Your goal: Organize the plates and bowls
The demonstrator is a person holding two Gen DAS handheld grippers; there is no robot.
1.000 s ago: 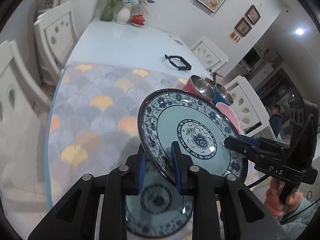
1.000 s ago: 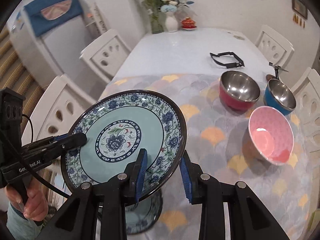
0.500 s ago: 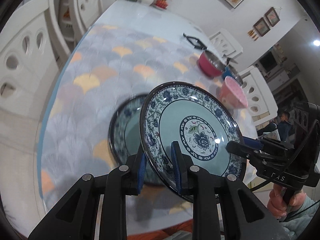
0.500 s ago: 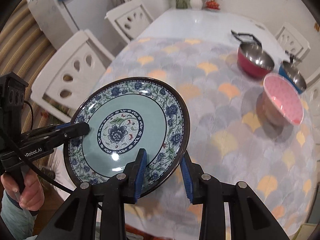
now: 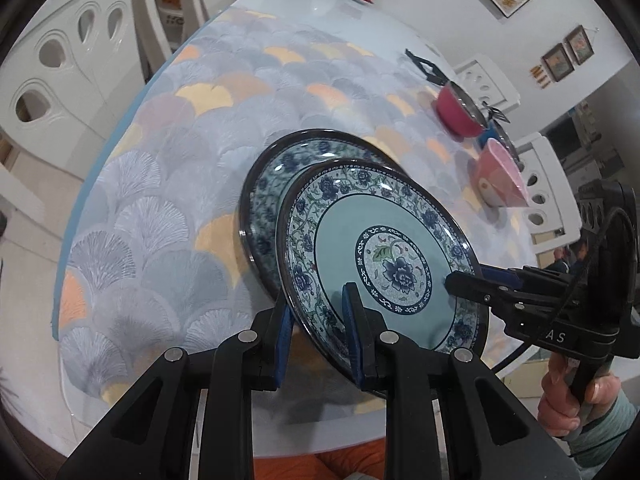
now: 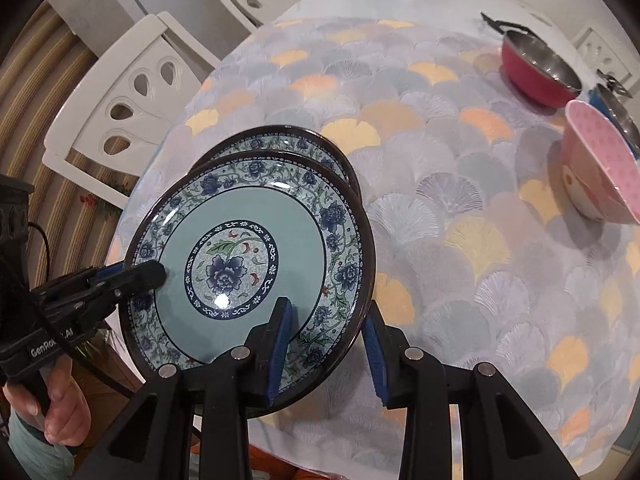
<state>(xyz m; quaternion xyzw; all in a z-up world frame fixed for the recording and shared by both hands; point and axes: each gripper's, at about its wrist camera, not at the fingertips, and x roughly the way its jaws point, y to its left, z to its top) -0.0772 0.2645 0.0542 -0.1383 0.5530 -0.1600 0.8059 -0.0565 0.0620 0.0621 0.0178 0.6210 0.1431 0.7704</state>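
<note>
A teal plate with a blue flower centre [image 5: 392,268] [image 6: 224,264] hangs tilted over a matching plate [image 5: 264,184] [image 6: 280,140] that lies on the patterned tablecloth near the front edge. It overlaps the lower plate's near side. My left gripper [image 5: 318,300] is shut on the held plate's rim and appears in the right wrist view as the left gripper [image 6: 156,272]. My right gripper [image 6: 328,308] straddles the opposite rim, one pad on the plate's face and a strip of cloth showing between the rim and the other pad. The right gripper [image 5: 456,284] also enters the left wrist view.
A pink bowl [image 6: 600,172], a red steel bowl [image 6: 536,68] and a blue steel bowl [image 6: 616,112] stand at the table's right. A black clip [image 6: 496,24] lies farther back. White chairs [image 6: 132,92] line the left side. A person's hands hold both handles.
Both grippers have come down and tipped further downward with the teal plate. The plate on the table, earlier mostly hidden beneath, now shows just behind the held one.
</note>
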